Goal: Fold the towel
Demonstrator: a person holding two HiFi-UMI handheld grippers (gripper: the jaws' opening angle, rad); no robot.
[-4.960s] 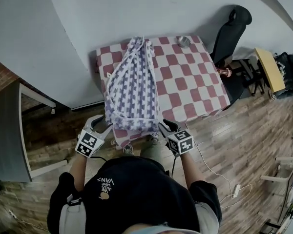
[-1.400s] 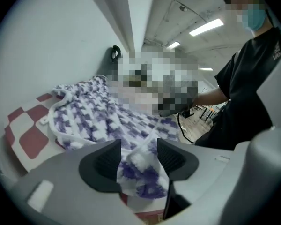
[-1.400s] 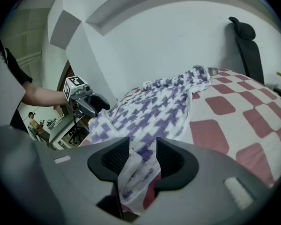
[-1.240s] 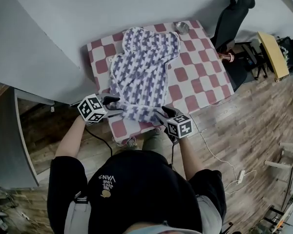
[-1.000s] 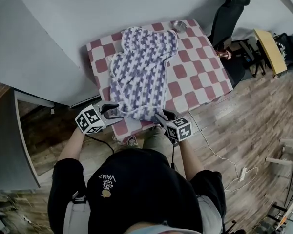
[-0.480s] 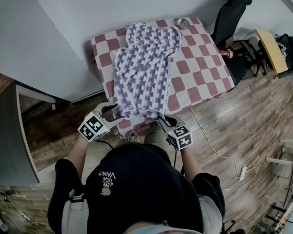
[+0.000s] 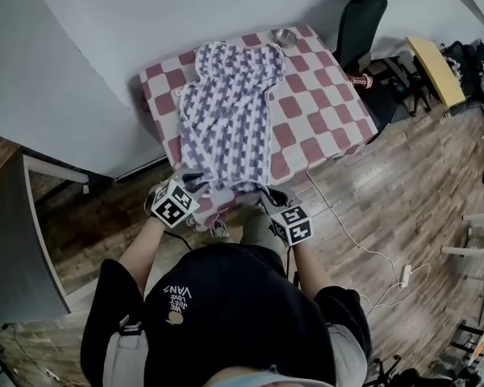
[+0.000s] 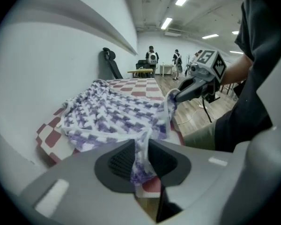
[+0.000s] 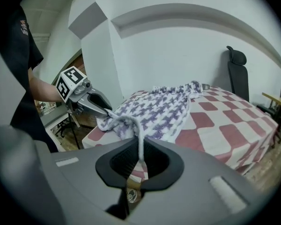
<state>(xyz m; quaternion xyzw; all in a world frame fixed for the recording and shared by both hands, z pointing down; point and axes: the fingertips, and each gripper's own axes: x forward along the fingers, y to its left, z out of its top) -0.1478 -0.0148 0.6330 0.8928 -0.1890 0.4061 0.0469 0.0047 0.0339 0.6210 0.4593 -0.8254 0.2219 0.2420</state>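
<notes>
A purple-and-white patterned towel [image 7: 230, 115] lies lengthwise on the red-and-white checkered table [image 7: 323, 115], and its near end hangs over the front edge. My left gripper [image 7: 195, 185] is at the near left corner. Its jaws have just been closing, and in the left gripper view the left gripper [image 8: 141, 158] pinches a bunch of the towel [image 8: 117, 118] between its pads. My right gripper [image 7: 264, 193] is at the near right corner. Its jaws have also just been closing, and the right gripper [image 9: 140, 159] is shut on a thin white hem of the towel [image 9: 154, 111].
A small metal bowl [image 7: 285, 36] sits at the table's far right corner. A black office chair [image 7: 363, 14] stands behind the table, with a yellow-topped bench [image 7: 434, 71] to the right. A white cable [image 7: 363, 248] trails on the wooden floor. A grey wall runs along the table's left.
The left gripper, open beside the towel half a second ago, has moved in to the near left corner and closed on it. The right gripper has closed on the near right corner.
</notes>
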